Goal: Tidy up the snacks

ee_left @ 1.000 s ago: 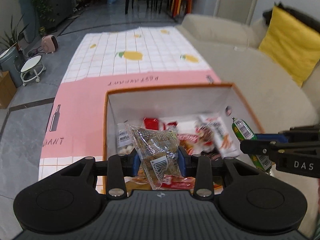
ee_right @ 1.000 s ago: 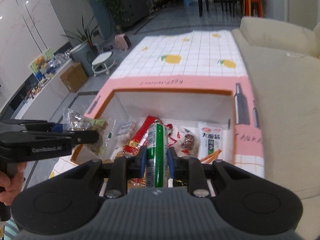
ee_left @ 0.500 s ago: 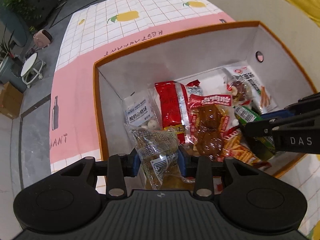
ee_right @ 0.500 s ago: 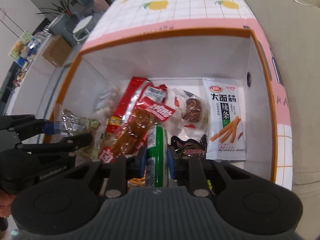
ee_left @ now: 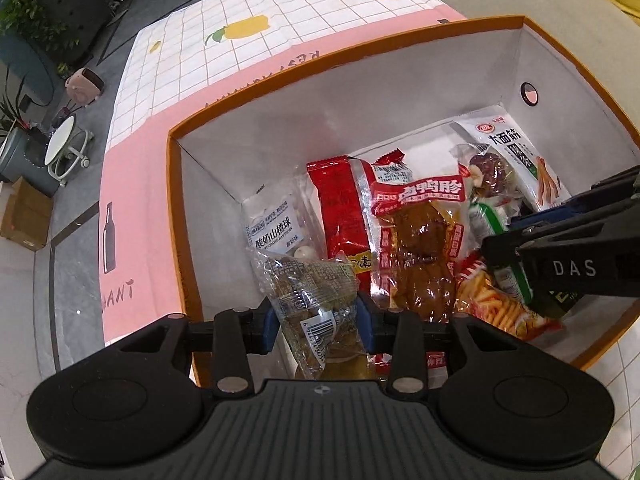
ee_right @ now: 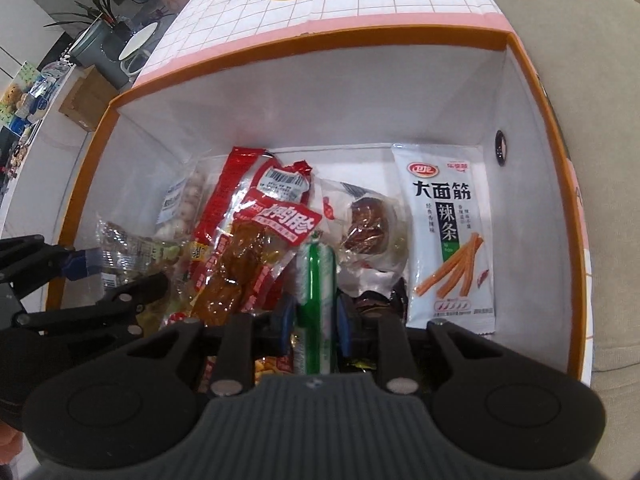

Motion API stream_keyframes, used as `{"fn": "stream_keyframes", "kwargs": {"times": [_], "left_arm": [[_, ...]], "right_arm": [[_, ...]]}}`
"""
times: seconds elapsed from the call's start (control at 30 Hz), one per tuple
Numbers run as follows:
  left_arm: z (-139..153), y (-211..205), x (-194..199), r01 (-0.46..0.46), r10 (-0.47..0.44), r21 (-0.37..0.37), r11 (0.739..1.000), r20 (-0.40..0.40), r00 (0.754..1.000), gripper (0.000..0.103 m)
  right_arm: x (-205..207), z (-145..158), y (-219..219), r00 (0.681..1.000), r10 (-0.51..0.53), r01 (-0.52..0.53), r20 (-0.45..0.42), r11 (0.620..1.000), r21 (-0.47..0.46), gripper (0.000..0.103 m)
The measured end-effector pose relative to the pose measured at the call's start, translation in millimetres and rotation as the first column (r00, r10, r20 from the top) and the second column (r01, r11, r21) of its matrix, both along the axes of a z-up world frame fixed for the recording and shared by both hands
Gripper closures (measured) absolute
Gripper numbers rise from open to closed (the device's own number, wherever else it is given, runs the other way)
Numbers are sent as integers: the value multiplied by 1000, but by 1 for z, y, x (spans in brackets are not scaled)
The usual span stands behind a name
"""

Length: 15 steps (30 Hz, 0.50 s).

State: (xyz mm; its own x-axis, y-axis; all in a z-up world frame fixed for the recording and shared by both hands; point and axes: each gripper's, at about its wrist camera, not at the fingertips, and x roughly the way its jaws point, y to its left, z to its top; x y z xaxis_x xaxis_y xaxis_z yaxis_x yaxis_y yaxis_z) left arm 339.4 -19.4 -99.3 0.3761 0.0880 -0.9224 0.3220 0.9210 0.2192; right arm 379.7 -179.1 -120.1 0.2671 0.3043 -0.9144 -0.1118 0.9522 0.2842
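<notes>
An orange-rimmed white box [ee_left: 344, 92] [ee_right: 320, 80] holds several snack packets. My left gripper [ee_left: 316, 316] is inside its near left part, with a clear packet of brown snack [ee_left: 312, 300] between its pads; the packet also shows in the right wrist view [ee_right: 128, 252]. My right gripper [ee_right: 316, 312] is down in the box's near middle, with a green sausage stick [ee_right: 316, 280] between its jaws; the stick shows in the left wrist view [ee_left: 504, 240]. The jaws look slightly wider than before. Whether they still pinch is unclear.
In the box lie a red packet [ee_left: 344, 204], a brown duck-meat packet [ee_left: 420, 248], a white spicy-strip packet [ee_right: 448, 232] and a white hawthorn-ball packet [ee_left: 276, 228]. The box sits on a pink and lemon-print cloth [ee_left: 256, 40]. A beige sofa [ee_right: 600, 80] is to the right.
Both grippers have dropped from above the box down into it, carrying their packets. In the last half second both sets of jaws seem to have widened a little.
</notes>
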Motion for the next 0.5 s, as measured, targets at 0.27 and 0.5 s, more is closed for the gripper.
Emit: {"fn": "stream_keyframes", "kwargs": {"times": [0.27, 0.5], "left_arm": [[11, 5, -6, -18, 18, -8, 1000, 11, 1000, 41], [47, 7, -16, -17, 19, -25, 1000, 94, 995, 38]], "right_arm": [[-8, 21, 5, 998, 29, -28, 53, 999, -24, 70], [-24, 43, 4, 996, 25, -23, 81, 999, -32, 65]]}}
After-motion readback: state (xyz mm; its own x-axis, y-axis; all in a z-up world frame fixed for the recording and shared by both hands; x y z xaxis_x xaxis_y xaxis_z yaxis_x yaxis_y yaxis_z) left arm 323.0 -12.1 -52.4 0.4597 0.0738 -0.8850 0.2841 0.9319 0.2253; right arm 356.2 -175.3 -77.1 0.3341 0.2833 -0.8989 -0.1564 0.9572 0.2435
